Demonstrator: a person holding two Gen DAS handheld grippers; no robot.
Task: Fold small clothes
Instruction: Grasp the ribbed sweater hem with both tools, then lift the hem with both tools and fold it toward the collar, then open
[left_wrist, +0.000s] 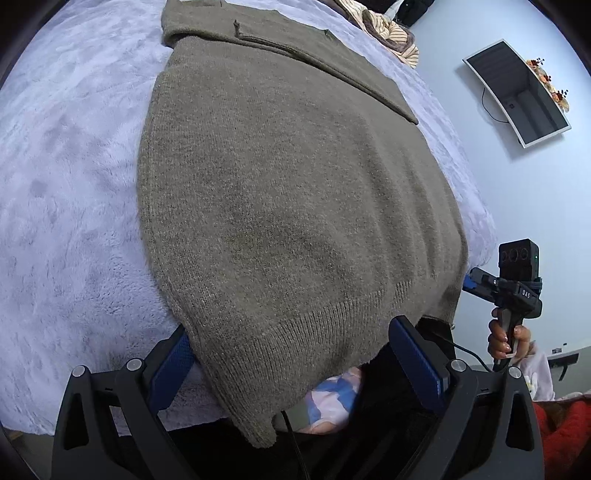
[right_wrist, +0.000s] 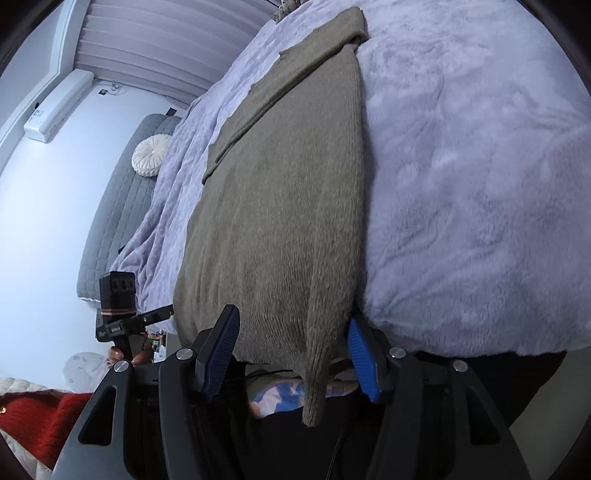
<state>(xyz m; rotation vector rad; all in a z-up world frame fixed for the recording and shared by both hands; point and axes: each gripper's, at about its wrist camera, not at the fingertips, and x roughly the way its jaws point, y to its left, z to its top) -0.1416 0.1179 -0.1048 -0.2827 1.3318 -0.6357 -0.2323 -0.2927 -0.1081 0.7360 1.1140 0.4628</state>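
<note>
Although the olive knit sweater (left_wrist: 288, 192) lies flat on the lavender plush bed cover (left_wrist: 66, 177) with one sleeve (left_wrist: 325, 62) already folded across its back, the body folds are, in my judgement, still to do. Your left tool (left_wrist: 291, 354) and right tool (right_wrist: 291, 350) each stand with jaws spread wide around a hem corner, clamping nothing; the ribbed hem (left_wrist: 295, 332) droops over the bed edge between their fingers. Whether the second sleeve is tucked under cannot be told from here. Room is generous on your left side of the bed; on the other side the cover ends close beside the sweater.
</note>
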